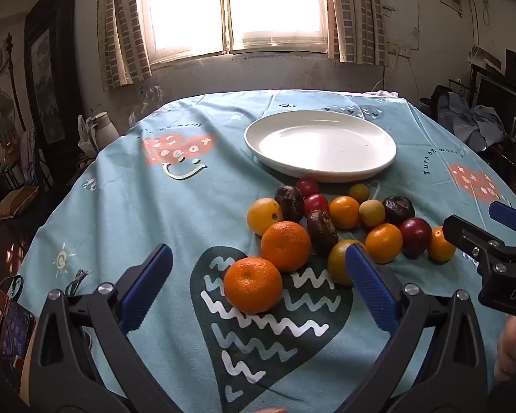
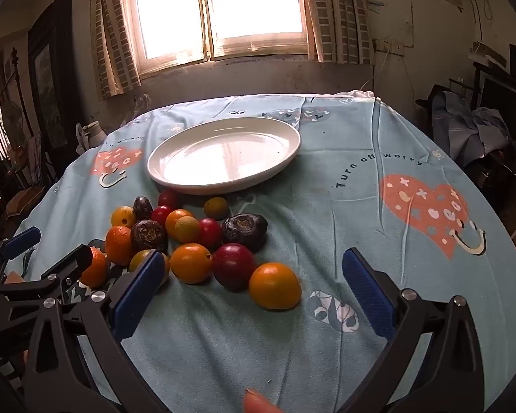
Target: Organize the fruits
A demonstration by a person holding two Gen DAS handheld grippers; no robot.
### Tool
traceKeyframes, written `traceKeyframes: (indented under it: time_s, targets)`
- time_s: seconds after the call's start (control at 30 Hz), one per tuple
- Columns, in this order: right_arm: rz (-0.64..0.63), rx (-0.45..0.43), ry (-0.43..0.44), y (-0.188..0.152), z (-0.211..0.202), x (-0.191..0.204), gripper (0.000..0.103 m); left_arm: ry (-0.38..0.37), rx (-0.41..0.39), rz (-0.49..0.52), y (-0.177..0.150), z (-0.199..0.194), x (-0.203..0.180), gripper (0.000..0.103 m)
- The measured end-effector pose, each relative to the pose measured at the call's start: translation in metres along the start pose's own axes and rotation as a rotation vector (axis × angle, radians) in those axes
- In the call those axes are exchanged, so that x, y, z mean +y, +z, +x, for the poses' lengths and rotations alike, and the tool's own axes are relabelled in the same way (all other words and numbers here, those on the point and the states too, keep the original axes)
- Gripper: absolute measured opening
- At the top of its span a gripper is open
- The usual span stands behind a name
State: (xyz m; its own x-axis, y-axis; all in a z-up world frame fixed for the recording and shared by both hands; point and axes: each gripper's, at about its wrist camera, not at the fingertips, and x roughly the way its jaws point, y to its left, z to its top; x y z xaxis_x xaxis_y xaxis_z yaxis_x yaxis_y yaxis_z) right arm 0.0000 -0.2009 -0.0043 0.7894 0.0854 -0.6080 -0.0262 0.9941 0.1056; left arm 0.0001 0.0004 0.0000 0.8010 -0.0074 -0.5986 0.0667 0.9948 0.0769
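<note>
A lived-in room of a home. A round table (image 1: 127, 206) wears a light blue printed tablecloth (image 2: 361, 206). Behind it, a bright window (image 1: 237, 7) with brick-patterned curtains (image 1: 120, 27) sits in a scuffed wall. A dark framed picture (image 1: 48, 65) hangs far left; crumpled clothes (image 1: 478, 124) pile far right.

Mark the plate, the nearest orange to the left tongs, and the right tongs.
plate (image 1: 378, 134): left wrist view, on its right rim.
orange (image 1: 253, 284): left wrist view, middle of its peel.
right tongs (image 2: 254, 284): right wrist view, midway between the open blue tips.
</note>
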Motion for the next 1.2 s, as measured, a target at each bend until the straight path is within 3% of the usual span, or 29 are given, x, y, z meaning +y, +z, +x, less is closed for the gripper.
traceKeyframes:
  time_s: [1.2]
  targets:
    - [-0.005, 0.011, 0.019, 0.002, 0.006, 0.006, 0.102, 0.009, 0.019, -0.015, -0.002, 0.007, 0.004, 0.101]
